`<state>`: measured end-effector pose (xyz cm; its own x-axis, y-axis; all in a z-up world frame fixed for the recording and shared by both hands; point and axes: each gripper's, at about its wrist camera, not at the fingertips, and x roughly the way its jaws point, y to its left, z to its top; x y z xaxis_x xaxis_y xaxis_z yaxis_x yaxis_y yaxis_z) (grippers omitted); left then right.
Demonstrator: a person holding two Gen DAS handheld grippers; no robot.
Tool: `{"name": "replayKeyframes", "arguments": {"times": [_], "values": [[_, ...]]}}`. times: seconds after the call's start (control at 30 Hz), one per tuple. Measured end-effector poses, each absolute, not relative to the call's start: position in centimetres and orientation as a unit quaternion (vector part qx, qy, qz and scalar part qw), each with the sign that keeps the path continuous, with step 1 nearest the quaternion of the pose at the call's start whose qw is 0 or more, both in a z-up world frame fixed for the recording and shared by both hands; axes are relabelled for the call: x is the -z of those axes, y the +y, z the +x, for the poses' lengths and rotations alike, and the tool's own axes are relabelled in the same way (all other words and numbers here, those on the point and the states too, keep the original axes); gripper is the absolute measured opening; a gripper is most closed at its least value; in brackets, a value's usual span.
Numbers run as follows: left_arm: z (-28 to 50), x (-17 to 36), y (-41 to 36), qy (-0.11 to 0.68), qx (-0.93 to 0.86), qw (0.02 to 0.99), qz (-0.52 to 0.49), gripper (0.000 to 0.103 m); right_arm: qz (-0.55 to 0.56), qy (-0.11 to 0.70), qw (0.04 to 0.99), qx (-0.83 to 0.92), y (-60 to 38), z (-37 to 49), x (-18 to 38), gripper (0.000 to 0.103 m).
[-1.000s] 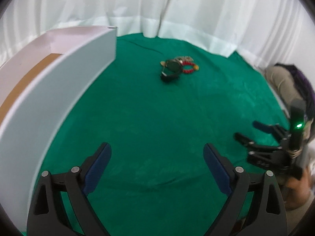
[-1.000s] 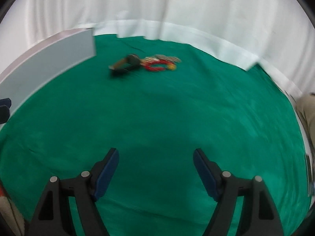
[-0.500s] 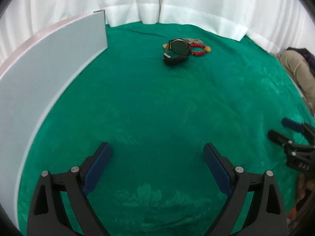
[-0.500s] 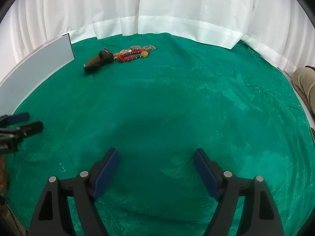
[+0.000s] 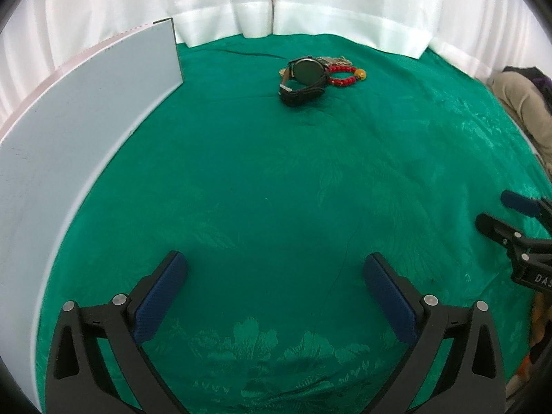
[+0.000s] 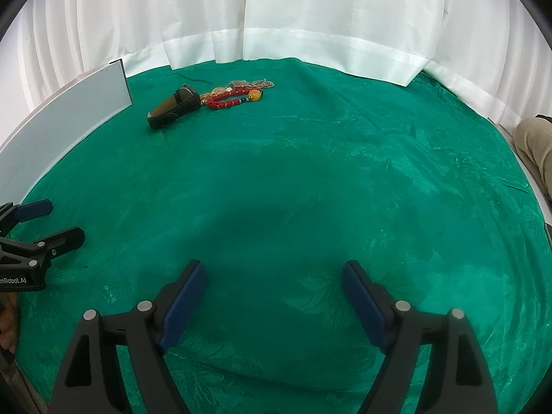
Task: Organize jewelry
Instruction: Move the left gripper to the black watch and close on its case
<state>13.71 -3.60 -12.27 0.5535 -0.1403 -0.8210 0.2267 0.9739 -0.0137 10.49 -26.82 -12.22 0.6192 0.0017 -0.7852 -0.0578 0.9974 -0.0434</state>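
A black wristwatch (image 5: pixel 305 79) lies far across the green cloth (image 5: pixel 276 179), touching a red bead bracelet (image 5: pixel 343 76) with a yellow bead. A thin gold chain (image 5: pixel 331 59) lies just behind them. The right wrist view shows the same watch (image 6: pixel 174 107), bracelet (image 6: pixel 229 100) and chain (image 6: pixel 255 84) at upper left. My left gripper (image 5: pixel 275 258) hovers over bare cloth, well short of the jewelry; its jaws are opening and nothing is between them. My right gripper (image 6: pixel 273 267) is open and empty, also over bare cloth.
A tall white box wall (image 5: pixel 79 103) curves along the left side; its far end (image 6: pixel 62 117) shows in the right wrist view. White curtains close off the back. A person's beige trouser leg (image 5: pixel 517 103) is at the right edge. Each gripper sees the other: right (image 5: pixel 495 209), left (image 6: pixel 63 220).
Both grippers came down toward the cloth and steadied; the blur is gone. The box's top and brown inside dropped out of the left view. The left jaws stand slightly wider.
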Motion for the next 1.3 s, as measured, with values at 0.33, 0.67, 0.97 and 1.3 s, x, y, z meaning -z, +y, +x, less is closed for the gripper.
{"name": "replayKeyframes", "arguments": {"times": [0.33, 0.67, 0.97, 1.3], "values": [[13.9, 12.4, -3.7, 0.464, 0.108, 0.878, 0.048, 0.103, -0.032, 0.436, 0.899, -0.017, -26.8, 10.5, 12.2, 0.084], [14.0, 12.4, -3.7, 0.468, 0.111, 0.875, 0.049, 0.102, -0.032, 0.436, 0.899, -0.017, -26.8, 10.5, 12.2, 0.084], [13.5, 9.7, -2.9, 0.473, 0.128, 0.87, 0.054, 0.102, -0.032, 0.436, 0.899, -0.016, -26.8, 10.5, 12.2, 0.084], [16.6, 5.3, -1.1, 0.469, 0.129, 0.873, 0.019, 0.102, -0.032, 0.436, 0.899, -0.017, -26.8, 10.6, 12.2, 0.084]]}}
